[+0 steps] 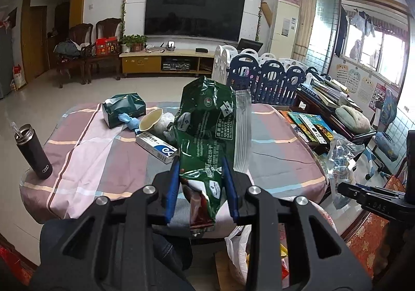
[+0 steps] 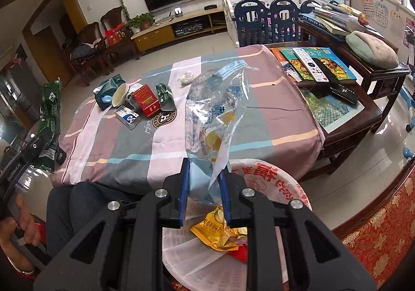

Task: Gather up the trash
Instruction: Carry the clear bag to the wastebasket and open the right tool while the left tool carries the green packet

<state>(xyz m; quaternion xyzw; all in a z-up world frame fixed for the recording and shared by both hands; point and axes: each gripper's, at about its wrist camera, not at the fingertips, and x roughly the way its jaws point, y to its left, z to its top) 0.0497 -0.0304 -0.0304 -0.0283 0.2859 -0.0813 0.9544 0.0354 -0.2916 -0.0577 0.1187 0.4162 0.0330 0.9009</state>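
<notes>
Trash in both tools: left tool [image 1: 202,182] clamped on a green biscuit wrapper [image 1: 207,130], right tool [image 2: 205,187] pinched nearly shut on a clear plastic bag [image 2: 215,114]. Both pieces stick up and forward from the jaws, off the tabletop [image 2: 259,120]. White trash bag [image 2: 272,182] with red print sits open just below the right tool, a yellow snack packet [image 2: 218,234] already inside. My read: carry-to-bag step. Keep both grips firm, get each piece fully over the bag mouth before letting go; film is light, will drift, so release low. Remaining on the tabletop, well ahead: red box [image 2: 146,101], white-blue box [image 2: 127,116], paper cup [image 2: 120,95], green tissue pack [image 1: 124,109].
</notes>
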